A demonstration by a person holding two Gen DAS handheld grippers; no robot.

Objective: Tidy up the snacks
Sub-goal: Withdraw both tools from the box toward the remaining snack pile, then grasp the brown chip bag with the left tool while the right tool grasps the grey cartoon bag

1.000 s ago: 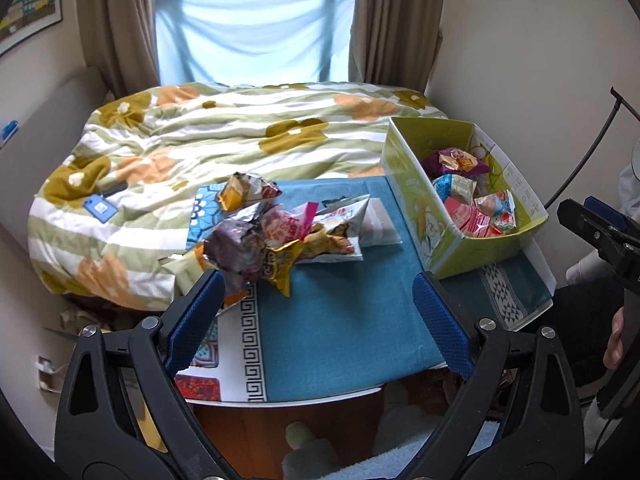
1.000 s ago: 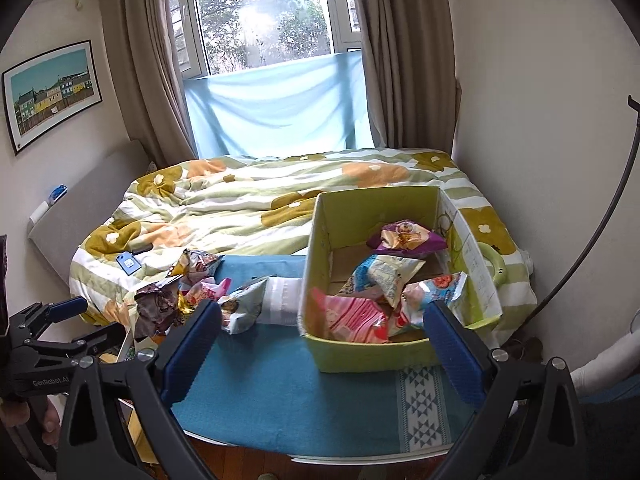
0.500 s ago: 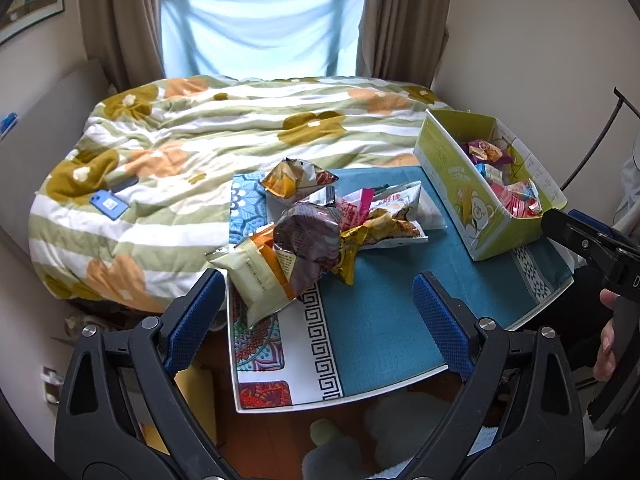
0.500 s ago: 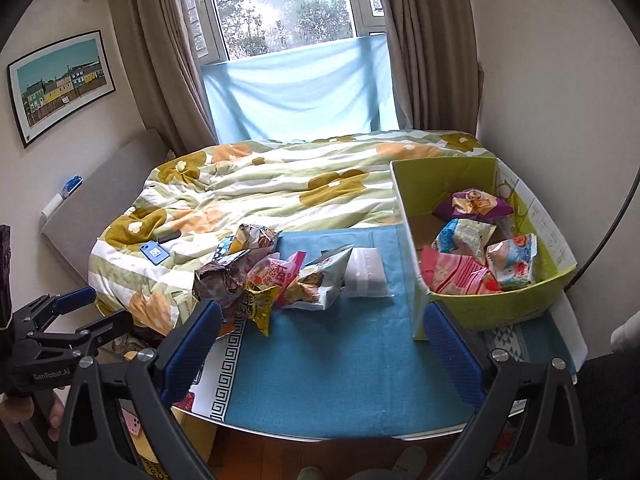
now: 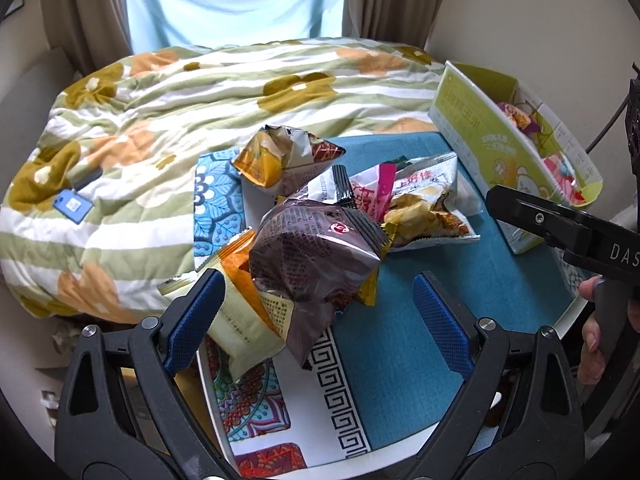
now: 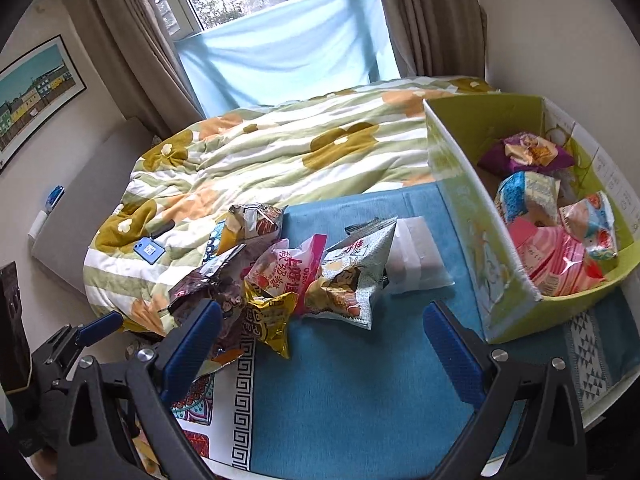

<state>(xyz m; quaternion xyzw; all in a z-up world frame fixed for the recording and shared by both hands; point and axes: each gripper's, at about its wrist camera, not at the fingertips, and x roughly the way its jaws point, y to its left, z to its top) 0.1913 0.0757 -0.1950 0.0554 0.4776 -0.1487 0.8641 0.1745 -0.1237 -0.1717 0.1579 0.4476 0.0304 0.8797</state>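
Note:
A heap of snack bags lies on the blue table mat point(image 5: 400, 320). A brown bag point(image 5: 316, 248) is on top, with a cream and orange bag point(image 5: 240, 312), a gold bag point(image 5: 280, 160) and a silver bag point(image 5: 424, 200) around it. My left gripper point(image 5: 316, 312) is open, its fingers on either side of the brown bag's near end. My right gripper point(image 6: 320, 340) is open and empty, just in front of the heap point(image 6: 288, 276). A green box point(image 6: 480, 240) at the right holds several snack bags point(image 6: 560, 256).
A bed with a flowered striped quilt point(image 5: 180, 100) lies behind the table, with a blue card point(image 5: 72, 206) on it. A flat white packet point(image 6: 416, 256) lies between heap and box. The table edge point(image 5: 216, 400) is near at the left. The right gripper's body point(image 5: 560, 228) shows at the right.
Both grippers have moved left and closer to the snack heap. The left one has come down over the brown bag. Both stay open.

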